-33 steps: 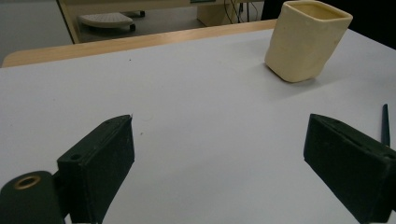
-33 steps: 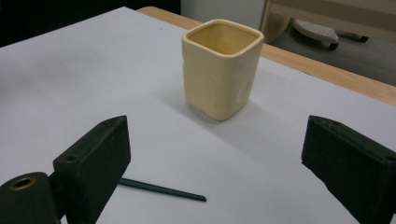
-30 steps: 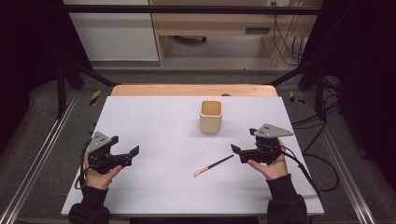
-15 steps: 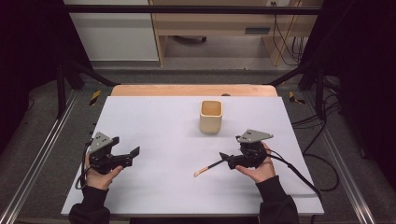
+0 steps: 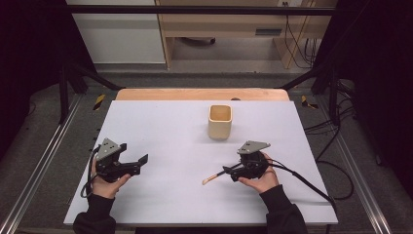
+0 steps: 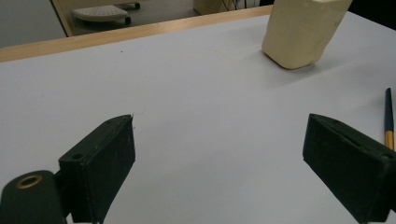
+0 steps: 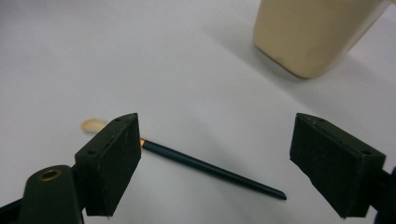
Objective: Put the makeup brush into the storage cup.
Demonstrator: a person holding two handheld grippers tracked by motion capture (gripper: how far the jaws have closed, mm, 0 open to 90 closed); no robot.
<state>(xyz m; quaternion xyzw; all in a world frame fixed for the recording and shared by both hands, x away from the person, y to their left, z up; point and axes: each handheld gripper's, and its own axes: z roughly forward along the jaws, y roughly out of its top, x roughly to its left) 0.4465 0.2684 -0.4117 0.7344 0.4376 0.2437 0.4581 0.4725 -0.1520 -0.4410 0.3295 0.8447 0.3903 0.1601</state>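
Note:
A thin paintbrush [image 5: 215, 177] with a dark handle, gold ferrule and cream tip lies on the white table sheet [image 5: 170, 131]. My right gripper [image 5: 229, 174] is low over its handle end. In the right gripper view the brush handle [image 7: 201, 165] lies across the gap of the right gripper [image 7: 217, 163]. The jaws have just been closing a little but stand wide and do not touch it. A cream cup [image 5: 220, 122] stands upright beyond the brush. My left gripper [image 5: 141, 163] rests open at the left with nothing between its jaws.
In the left gripper view the left gripper [image 6: 219, 163] faces bare sheet, with the cup [image 6: 301, 32] far right and the brush end [image 6: 388, 112] at the right edge. A wooden table edge [image 5: 202, 94] runs behind. Metal rails [image 5: 44, 161] flank both sides.
My right gripper has moved left and down until its jaws straddle the brush handle. The left gripper has stayed in place.

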